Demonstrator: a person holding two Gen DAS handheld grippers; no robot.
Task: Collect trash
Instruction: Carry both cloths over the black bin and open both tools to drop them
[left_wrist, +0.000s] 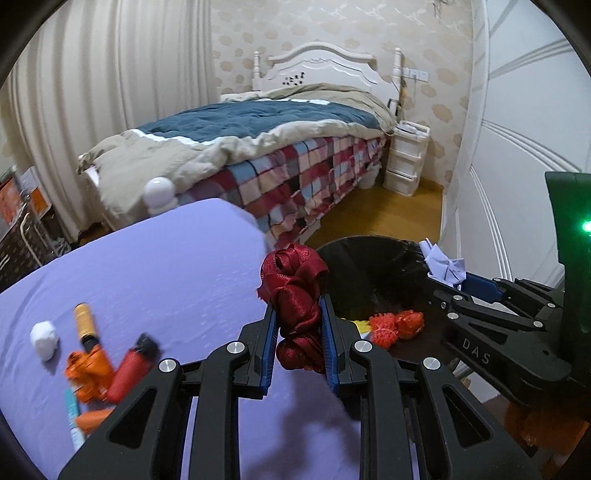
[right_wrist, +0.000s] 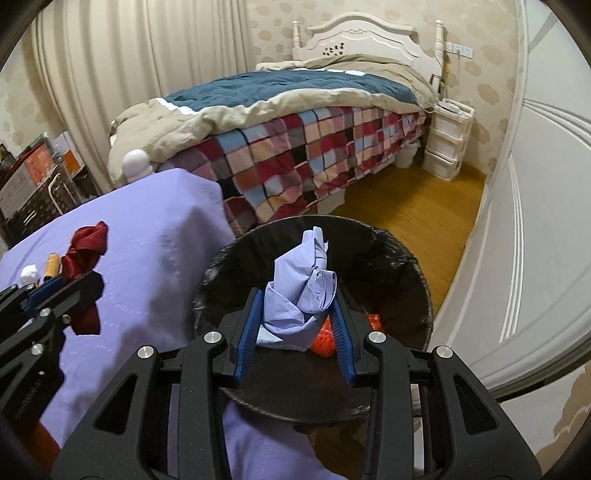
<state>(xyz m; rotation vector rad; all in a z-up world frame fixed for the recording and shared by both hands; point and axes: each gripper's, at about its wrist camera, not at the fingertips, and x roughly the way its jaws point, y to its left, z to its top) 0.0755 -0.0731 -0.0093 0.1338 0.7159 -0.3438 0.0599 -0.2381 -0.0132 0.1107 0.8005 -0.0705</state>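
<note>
My left gripper (left_wrist: 297, 306) is shut on a crumpled dark red ribbon (left_wrist: 293, 291) at the right edge of the purple-covered table (left_wrist: 147, 266), beside the black trash bin (left_wrist: 369, 266). The ribbon also shows in the right wrist view (right_wrist: 86, 251). My right gripper (right_wrist: 297, 295) is shut on a crumpled lilac paper wad (right_wrist: 303, 295) and holds it over the open bin (right_wrist: 406, 266). Red spiky trash (left_wrist: 395, 326) lies inside the bin. The right gripper with its paper (left_wrist: 443, 266) shows in the left wrist view over the bin.
On the table at the left lie a white wad (left_wrist: 44, 339), a gold-capped tube (left_wrist: 85, 321), orange and red items (left_wrist: 107, 369) and a teal pen (left_wrist: 72, 410). A bed (left_wrist: 258, 147) stands behind, a white drawer unit (left_wrist: 406, 155) and a white wardrobe (left_wrist: 517, 166) at the right.
</note>
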